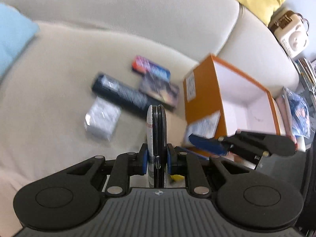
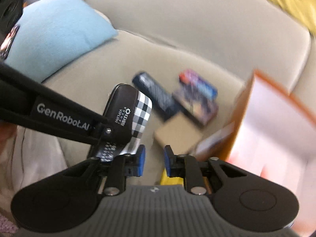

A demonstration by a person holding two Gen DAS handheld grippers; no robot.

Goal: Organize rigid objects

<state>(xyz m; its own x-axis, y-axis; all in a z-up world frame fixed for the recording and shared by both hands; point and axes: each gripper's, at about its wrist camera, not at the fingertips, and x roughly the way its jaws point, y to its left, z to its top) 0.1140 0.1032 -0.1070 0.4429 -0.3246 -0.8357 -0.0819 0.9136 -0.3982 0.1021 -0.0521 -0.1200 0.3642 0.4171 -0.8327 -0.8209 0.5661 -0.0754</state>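
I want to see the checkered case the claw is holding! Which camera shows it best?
The right wrist view shows the checkered case best: you see its broad side, with the black half, the checks and some lettering. The left wrist view shows the case only edge-on, a thin strip pinched in the left claw.

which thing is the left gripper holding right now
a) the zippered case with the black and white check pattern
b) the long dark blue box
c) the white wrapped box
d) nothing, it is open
a: the left gripper is shut on the checked zippered case, held edge-on between its blue pads, while the white wrapped box and the long dark blue box lie on the sofa cushion.
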